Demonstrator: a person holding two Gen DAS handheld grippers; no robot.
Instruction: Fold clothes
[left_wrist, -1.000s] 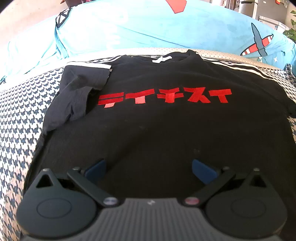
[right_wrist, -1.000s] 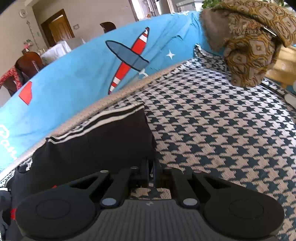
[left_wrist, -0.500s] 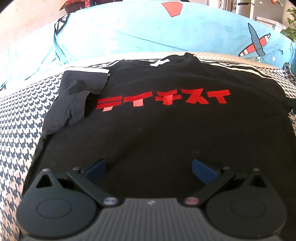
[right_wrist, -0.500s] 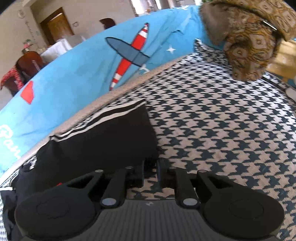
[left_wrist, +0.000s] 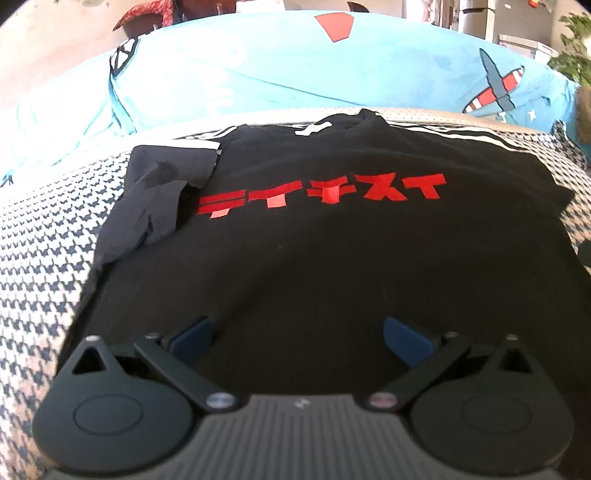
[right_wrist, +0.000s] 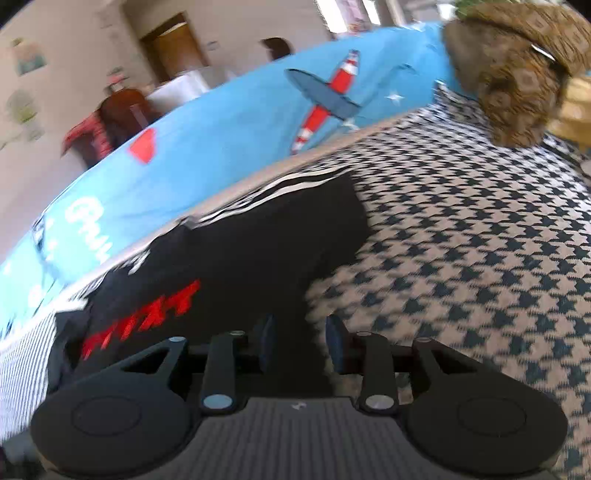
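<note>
While one black T-shirt (left_wrist: 332, 258) lies flat, left hand-held gripper (left_wrist: 297, 334) gapes, right hand-held gripper (right_wrist: 300, 343) opening empty.

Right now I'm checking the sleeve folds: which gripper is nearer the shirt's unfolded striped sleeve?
Right. The right gripper, jaws opening, sits at the striped sleeve; the left gripper hovers mid-hem.

Open houndstooth cover (right_wrist: 480, 258) to your right of the black t-shirt (left_wrist: 332, 258), blue cushion (left_wrist: 295, 66) walling the far edge, brown patterned bundle (right_wrist: 517, 74) blocking the far right corner.
</note>
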